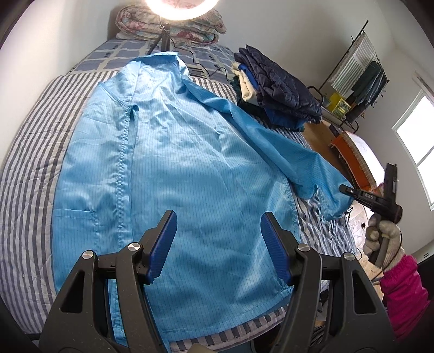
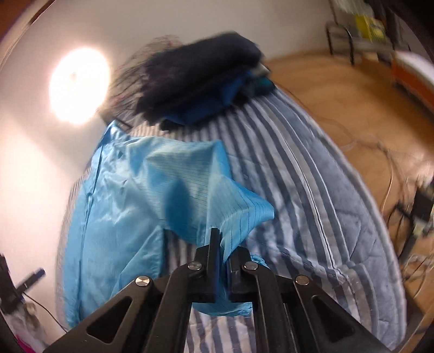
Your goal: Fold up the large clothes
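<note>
Striped bed [image 1: 29,152]: blue coat [image 1: 173,163], folded clothes pile [image 1: 276,89].

1. A striped quilt [image 1: 27,152] in grey and white covers the bed and fills the frame's lower half.
2. A checked blue sheet [image 1: 114,54] lies at 11 o'clock, beyond the quilt.
3. A floral rolled duvet [image 1: 190,30] sits at 12 o'clock against the wall.
4. A ring light [image 1: 181,8] glares in front of it, its tripod [image 1: 162,40] standing on the bed.
5. A stack of folded clothes [image 1: 276,89], a dark quilted jacket on top, rests at 1 o'clock.
6. A clothes rack [image 1: 360,62] stands at 2 o'clock.
7. A window [image 1: 417,144] shows at 3 o'clock.
8. Wooden floor [image 2: 339,89] lies beside the bed.
</note>
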The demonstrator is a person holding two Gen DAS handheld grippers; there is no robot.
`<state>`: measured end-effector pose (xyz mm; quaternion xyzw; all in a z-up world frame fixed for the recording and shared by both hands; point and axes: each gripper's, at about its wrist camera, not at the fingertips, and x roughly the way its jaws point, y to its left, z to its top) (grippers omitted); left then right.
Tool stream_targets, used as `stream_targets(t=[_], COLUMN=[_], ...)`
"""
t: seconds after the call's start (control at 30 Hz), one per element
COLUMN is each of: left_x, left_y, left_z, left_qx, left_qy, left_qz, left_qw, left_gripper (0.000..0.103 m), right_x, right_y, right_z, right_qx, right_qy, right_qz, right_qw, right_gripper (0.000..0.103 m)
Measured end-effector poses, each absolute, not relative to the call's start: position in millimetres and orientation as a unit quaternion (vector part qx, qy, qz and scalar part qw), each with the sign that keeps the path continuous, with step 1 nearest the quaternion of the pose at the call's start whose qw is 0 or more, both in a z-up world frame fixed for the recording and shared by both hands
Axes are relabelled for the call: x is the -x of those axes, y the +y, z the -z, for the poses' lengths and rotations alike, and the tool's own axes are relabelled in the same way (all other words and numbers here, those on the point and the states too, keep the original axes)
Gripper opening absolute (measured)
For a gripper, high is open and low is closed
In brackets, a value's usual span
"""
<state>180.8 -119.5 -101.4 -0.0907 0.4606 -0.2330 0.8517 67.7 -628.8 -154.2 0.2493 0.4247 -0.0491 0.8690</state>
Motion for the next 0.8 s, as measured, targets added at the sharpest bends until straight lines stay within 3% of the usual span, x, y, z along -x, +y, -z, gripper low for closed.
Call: stream_targets(t=[0.33, 0.67, 0.8], left_x=[-185.5, -184.4, -183.8], left_y=[-85.5, -59.3, -59.4], left_z=[92.3, 100.4, 106.7], left_qx=[0.131, 0.156, 0.152], left_qy=[0.446, 0.454, 0.463], left_qz=[0.199, 0.175, 0.172], left_qw=[0.863, 0.86, 0.856], left_gripper=[0.066, 0.066, 0.066], right_x=[-65.0, -34.7, -26.6], right_y=[-501.6, -349.2, -331.6], right_z=[111.7, 145.1, 159.6], right_qx=[-0.093, 0.113, 0.127], right_qy=[0.411, 0.454, 0.473], right_qz=[-0.084, -0.247, -0.291], right_qw=[0.903, 0.849, 0.822], right_gripper=[0.0, 0.0, 0.0])
